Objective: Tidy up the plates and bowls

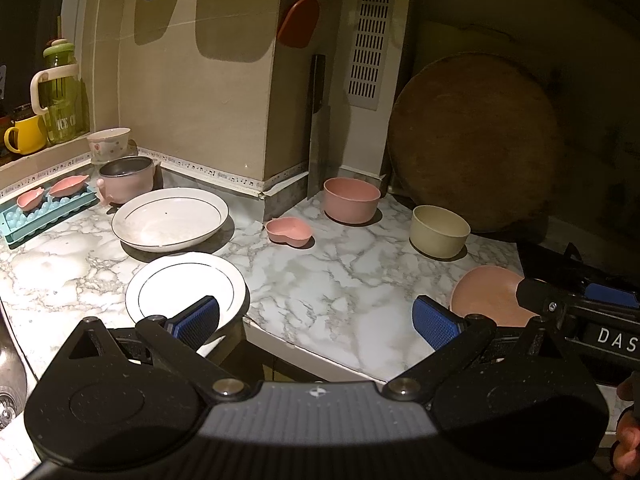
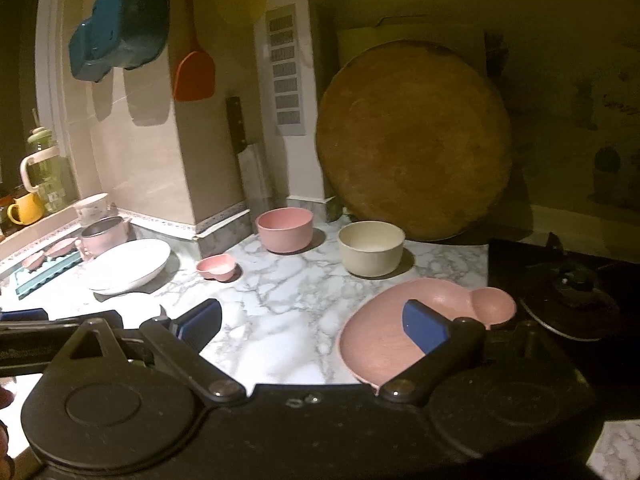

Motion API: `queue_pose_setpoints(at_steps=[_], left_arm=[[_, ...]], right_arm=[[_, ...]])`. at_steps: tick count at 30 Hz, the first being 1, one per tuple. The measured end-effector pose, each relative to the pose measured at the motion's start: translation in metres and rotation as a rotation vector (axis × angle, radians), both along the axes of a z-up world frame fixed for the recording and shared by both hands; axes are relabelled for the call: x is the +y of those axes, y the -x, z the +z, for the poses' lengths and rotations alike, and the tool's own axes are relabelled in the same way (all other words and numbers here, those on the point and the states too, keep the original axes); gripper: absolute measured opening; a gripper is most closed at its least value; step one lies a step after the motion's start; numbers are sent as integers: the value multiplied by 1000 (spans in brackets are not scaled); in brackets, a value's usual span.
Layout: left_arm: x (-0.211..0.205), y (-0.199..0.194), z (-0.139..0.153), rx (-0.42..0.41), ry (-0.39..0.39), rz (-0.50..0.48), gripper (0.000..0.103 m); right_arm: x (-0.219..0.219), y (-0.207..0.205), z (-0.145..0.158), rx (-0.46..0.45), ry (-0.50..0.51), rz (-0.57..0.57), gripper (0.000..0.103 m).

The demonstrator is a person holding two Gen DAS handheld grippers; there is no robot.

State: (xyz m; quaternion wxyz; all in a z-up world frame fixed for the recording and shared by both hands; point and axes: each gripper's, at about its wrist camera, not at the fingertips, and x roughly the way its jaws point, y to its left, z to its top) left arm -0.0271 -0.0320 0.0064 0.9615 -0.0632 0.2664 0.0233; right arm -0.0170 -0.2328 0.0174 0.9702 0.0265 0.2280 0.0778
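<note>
On the marble counter (image 1: 328, 280) lie two white plates, the far one (image 1: 170, 218) and the near one (image 1: 180, 288), a pink bowl (image 1: 351, 199), a cream bowl (image 1: 439, 230), a small pink heart dish (image 1: 289, 231) and a pink plate (image 1: 492, 292). My left gripper (image 1: 316, 322) is open and empty, its left finger (image 1: 196, 320) over the near white plate. My right gripper (image 2: 312, 326) is open and empty, its right finger (image 2: 424, 326) over the pink plate (image 2: 380, 340). The pink bowl (image 2: 285, 229), the cream bowl (image 2: 371, 247) and the heart dish (image 2: 217, 266) stand beyond it.
A round wooden board (image 1: 474, 140) leans on the wall behind the bowls. A cleaver (image 1: 317, 128) stands at the corner. A pink pot (image 1: 126, 178), a floral cup (image 1: 109, 144), a blue tray (image 1: 44, 216) with pink dishes sit left. A dark stove (image 2: 568, 288) is right. A sink edge (image 1: 8, 364) is at left.
</note>
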Motion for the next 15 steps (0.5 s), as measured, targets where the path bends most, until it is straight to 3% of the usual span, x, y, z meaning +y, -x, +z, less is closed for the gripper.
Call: queue_pose_setpoints(at_steps=[7, 15], left_arm=[[-2, 1, -1, 3, 6, -2, 103], [24, -14, -4, 0, 9, 17, 103]], right_arm=[[-1, 3, 1, -13, 10, 14, 97], [26, -13, 3, -27, 31, 69, 97]])
